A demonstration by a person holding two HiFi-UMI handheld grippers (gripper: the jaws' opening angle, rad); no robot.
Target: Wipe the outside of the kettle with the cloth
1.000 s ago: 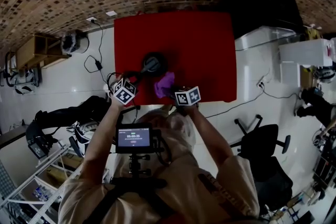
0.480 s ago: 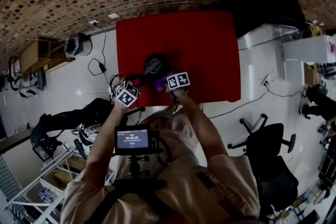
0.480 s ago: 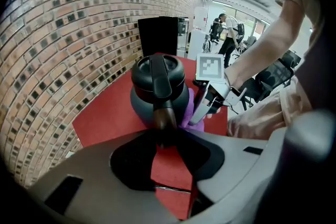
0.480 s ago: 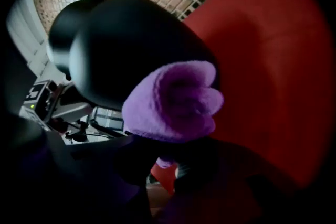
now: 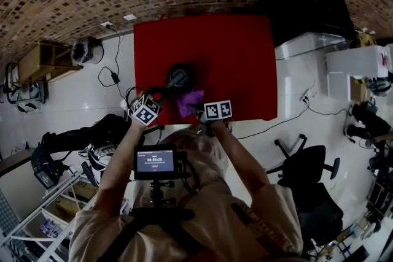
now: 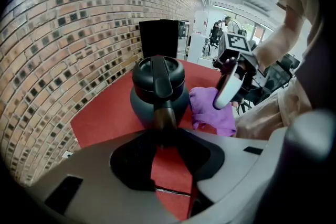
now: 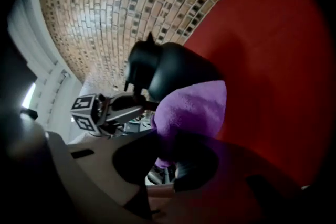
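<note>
The dark, rounded kettle (image 5: 179,77) stands on the red bench (image 5: 245,58) and is held by its stiff handle, on which the left tool (image 6: 164,126) is clamped. It is judged rigid, smooth and possibly slippery. The soft, fleecy purple cloth (image 7: 194,107) is pinched in the right tool (image 7: 176,157), just beside the kettle's body.

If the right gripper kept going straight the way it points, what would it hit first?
Most likely the dark kettle: it sits just beyond the purple cloth that the right gripper holds, so the cloth would press on its side first. How near is hard to judge.
</note>
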